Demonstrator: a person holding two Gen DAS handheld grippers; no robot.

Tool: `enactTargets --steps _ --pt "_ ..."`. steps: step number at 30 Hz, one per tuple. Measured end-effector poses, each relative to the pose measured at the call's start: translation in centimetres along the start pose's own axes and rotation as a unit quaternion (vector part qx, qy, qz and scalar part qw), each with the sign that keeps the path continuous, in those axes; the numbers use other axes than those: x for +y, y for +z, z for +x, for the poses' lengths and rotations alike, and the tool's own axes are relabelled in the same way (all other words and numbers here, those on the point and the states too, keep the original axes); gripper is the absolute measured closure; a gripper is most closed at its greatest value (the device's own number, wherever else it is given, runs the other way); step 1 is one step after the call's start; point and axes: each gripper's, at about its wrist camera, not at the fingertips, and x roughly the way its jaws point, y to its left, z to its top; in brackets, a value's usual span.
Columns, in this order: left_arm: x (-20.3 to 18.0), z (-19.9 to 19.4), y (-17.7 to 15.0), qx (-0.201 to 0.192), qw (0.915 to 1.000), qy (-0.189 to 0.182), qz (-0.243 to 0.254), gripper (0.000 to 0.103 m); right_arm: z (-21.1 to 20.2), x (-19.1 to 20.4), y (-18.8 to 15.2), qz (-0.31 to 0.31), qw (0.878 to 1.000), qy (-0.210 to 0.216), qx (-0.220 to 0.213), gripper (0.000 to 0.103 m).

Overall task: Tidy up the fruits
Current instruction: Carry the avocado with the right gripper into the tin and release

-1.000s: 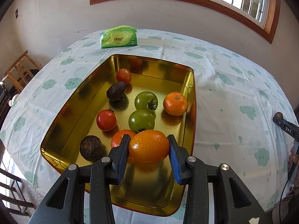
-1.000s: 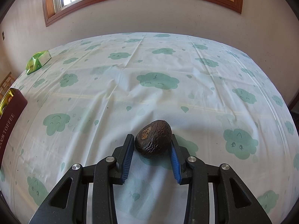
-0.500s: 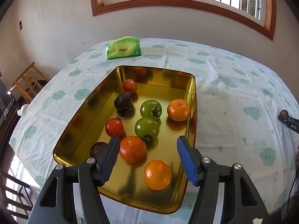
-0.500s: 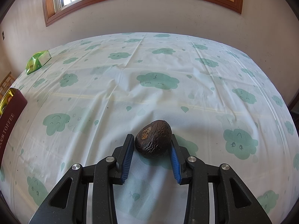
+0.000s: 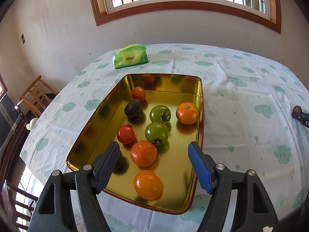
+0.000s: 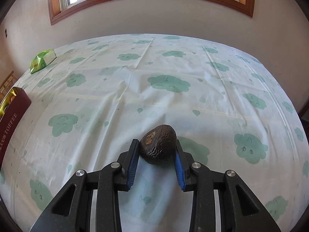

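Oranges, tomatoes and dark wrinkled avocados are seen lying in the gold tray (image 5: 200, 96) at frame centre. The glossy near orange (image 5: 148, 184) lies low, between the widely parted fingers of the empty left tongs (image 5: 153, 165). An avocado (image 6: 158, 147) is clamped by the right tongs (image 6: 156, 155) at lower centre.

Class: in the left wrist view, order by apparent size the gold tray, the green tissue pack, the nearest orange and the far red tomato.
1. gold tray
2. green tissue pack
3. nearest orange
4. far red tomato

The pack lies farther off and the orange sits close to the camera, so true sizes may differ.
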Motion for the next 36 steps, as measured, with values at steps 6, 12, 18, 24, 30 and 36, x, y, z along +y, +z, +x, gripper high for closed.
enactTargets --steps 6,12,18,24,30,36 --pt "0.5 -0.6 0.0 -0.008 1.0 0.001 -0.004 0.029 -1.9 3.7 0.1 -0.012 0.999 0.043 -0.013 0.068" --pt "1.4 -0.8 -0.4 -0.012 0.9999 0.003 -0.012 0.028 -4.4 10.4 1.2 -0.058 0.993 0.099 -0.032 0.068" --pt "2.8 -0.9 -0.8 -0.013 0.9996 0.013 -0.022 0.024 -6.7 17.8 1.9 -0.106 0.98 0.164 -0.044 0.068" --pt "4.6 -1.0 -1.4 -0.02 0.9987 0.034 -0.032 0.016 -6.9 23.5 2.2 -0.129 0.966 0.22 -0.034 0.068" --pt "6.4 -1.1 -1.9 -0.025 0.9978 0.049 -0.038 0.015 -7.0 28.1 2.7 -0.147 0.955 0.257 -0.026 0.068" --pt "8.0 -1.3 -2.2 -0.028 0.9969 0.055 -0.049 0.014 -6.2 31.7 3.2 -0.167 0.947 0.276 -0.015 0.068"
